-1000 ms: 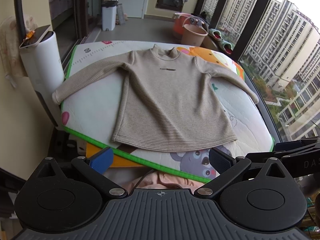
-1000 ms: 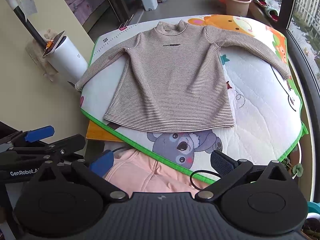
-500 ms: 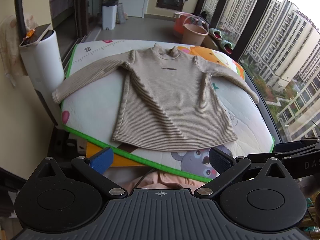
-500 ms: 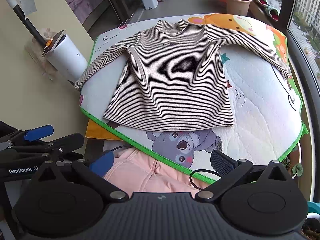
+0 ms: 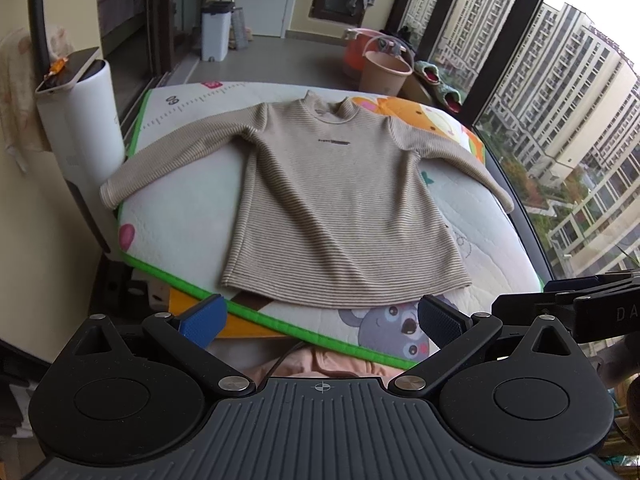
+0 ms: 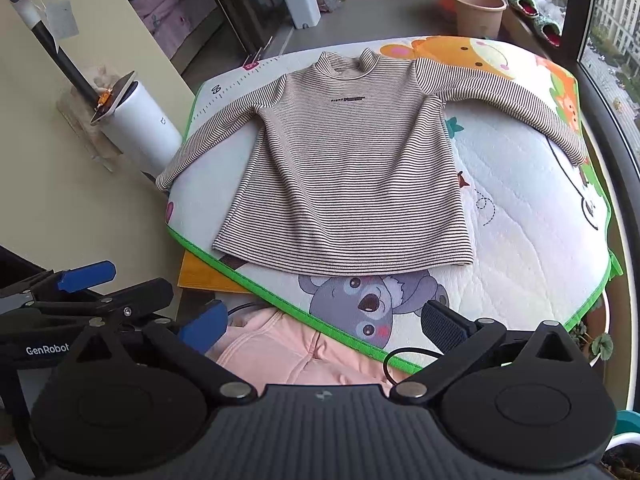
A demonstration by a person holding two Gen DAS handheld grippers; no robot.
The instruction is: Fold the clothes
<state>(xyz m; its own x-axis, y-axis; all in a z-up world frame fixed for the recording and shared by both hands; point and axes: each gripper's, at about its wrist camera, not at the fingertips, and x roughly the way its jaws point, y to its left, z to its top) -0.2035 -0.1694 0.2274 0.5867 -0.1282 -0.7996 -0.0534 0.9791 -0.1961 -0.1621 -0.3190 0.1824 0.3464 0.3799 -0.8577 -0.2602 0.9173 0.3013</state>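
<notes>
Striped sweater (image 6: 348, 176) lies flat, face up, on the padded play mat (image 6: 532, 232). Both sleeves are spread out to the sides, collar at the far end, hem toward the near green-bound edge. No fold shows in it.

Left gripper (image 5: 320, 322) and right gripper (image 6: 322, 326) hang short of the near mat edge, both spread wide with nothing between the blue pads (image 5: 202, 320).

Risks:
- Left cuff (image 6: 162, 182) sits at the mat's side edge, just beside the white cylinder (image 6: 144, 134). A pull there could drop the sleeve off the mat, or a gripper could knock the cylinder.
- Knit looks soft and stretchy. Pinching one layer only would drag the front off the back and leave a skewed fold.
- Mat is quilted and cushioned. A pad pressing down may catch mat cover along with cloth.
- Black cable loop (image 6: 404, 358) and pink garment (image 6: 296, 354) lie under the grippers and could snag them.

Materials: fine ribbed knit, thin dark stripes on beige, stand-up collar, small chest print. Mat is glossy, stitched, cartoon-printed.
</notes>
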